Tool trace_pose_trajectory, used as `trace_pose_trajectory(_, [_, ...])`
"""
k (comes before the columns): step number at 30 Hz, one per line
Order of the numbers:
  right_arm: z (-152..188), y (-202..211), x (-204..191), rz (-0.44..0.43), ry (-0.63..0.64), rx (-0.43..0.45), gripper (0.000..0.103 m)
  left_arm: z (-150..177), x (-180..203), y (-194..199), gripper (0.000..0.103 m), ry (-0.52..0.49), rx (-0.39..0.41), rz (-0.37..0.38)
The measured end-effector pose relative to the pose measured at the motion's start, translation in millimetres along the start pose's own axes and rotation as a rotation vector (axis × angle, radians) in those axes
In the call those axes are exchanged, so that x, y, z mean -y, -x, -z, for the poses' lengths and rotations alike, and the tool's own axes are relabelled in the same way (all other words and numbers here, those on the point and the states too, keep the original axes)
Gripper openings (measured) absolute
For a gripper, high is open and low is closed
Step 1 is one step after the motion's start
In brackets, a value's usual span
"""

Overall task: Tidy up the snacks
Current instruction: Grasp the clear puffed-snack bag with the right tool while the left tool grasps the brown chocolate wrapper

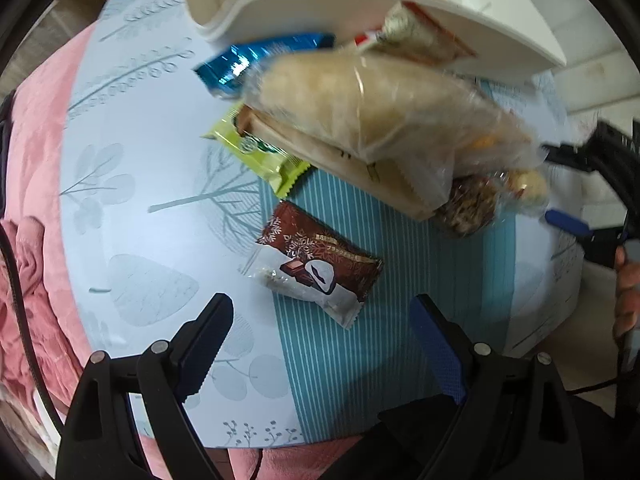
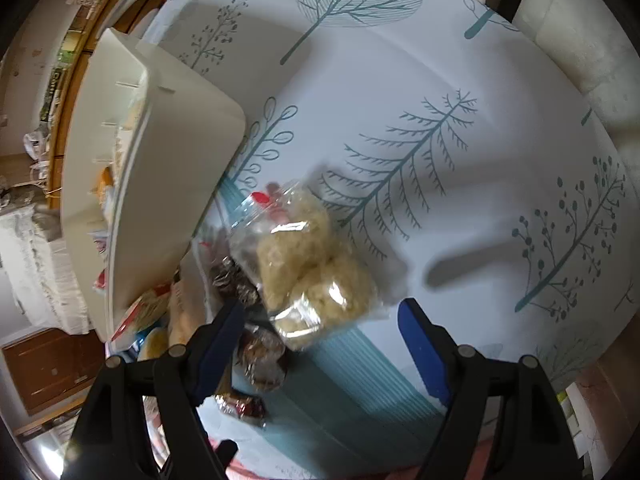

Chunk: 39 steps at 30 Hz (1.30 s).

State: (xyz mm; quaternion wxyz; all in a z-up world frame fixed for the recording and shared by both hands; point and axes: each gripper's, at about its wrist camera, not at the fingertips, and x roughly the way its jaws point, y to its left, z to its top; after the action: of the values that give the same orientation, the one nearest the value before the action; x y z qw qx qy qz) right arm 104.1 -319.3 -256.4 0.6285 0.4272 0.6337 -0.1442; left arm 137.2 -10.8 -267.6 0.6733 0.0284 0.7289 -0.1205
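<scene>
Left wrist view, going L to R: pink cloth [image 1: 36,184] at far left under the tree-print table cover [image 1: 132,208]. Left gripper [image 1: 320,344] at bottom centre, jaws wide apart, nothing btwn them; it hangs just above the brown chocolate packet [image 1: 320,264], prob. the next pick. That packet has Japanese print w/ snowflakes, too small to read. Above it, centre frame: green packet [image 1: 260,152] w/ a round logo, unreadable, and a blue foil packet [image 1: 256,60] higher up. A big clear bag of pale snacks [image 1: 380,112] lies over a beige packet, piled as if tipped out beside the white bin [image 1: 320,12] at top, which already has snacks in it. Right gripper [image 1: 580,216] at right edge.

Right wrist view: white bin [image 2: 160,184] at left, upright, its side wall facing the cam. Clear bag of pale puffs [image 2: 308,260] centre, on the pile's edge. Right gripper [image 2: 320,340] bottom centre, jaws apart, empty, straddling the bag's lower end w/o pressing it.
</scene>
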Motion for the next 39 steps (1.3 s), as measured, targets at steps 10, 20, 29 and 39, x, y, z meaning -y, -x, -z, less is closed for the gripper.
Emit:
trace_pose_trajectory(10, [-1.9,-20.7,-26.6,0.157,0.099,0.067,0.079,-16.2,4.5,-31.8,0.089,-0.055,-0.048,-0.064])
trace_pose_trajectory(20, [-2.9,-21.6,-40.2,0.162,0.203,0.137,0.058,-19.7,-4.3,-42.8,0.075,-0.036,-0.051,-0.072])
trace_pose_trajectory(29, [-5.1,-14.1,-32.1,0.138,0.191,0.117,0.054,-12.6,-5.6,-32.3,0.048,-0.019,-0.041,-0.072])
trace_pose_trajectory(39, [3.2,-9.3,-14.1,0.096,0.172,0.072,0.054,-11.4,-23.7,-26.5,0.03,0.089,-0.041,-0.011])
